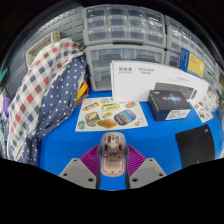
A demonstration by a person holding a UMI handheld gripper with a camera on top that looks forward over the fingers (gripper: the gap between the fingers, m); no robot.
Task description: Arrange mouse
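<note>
Grasping a rounded grey mouse, hand-held gripper pink ribbed pads clenched, blue tabletop, glossy black box.

My gripper points forward and slightly down, its two fingers showing at the bottom of my view. The left finger and the right finger are grey and angle inward toward each other. Their purple pads press against both sides of a mouse, which sits clamped between them with no gap visible on either side.
</note>
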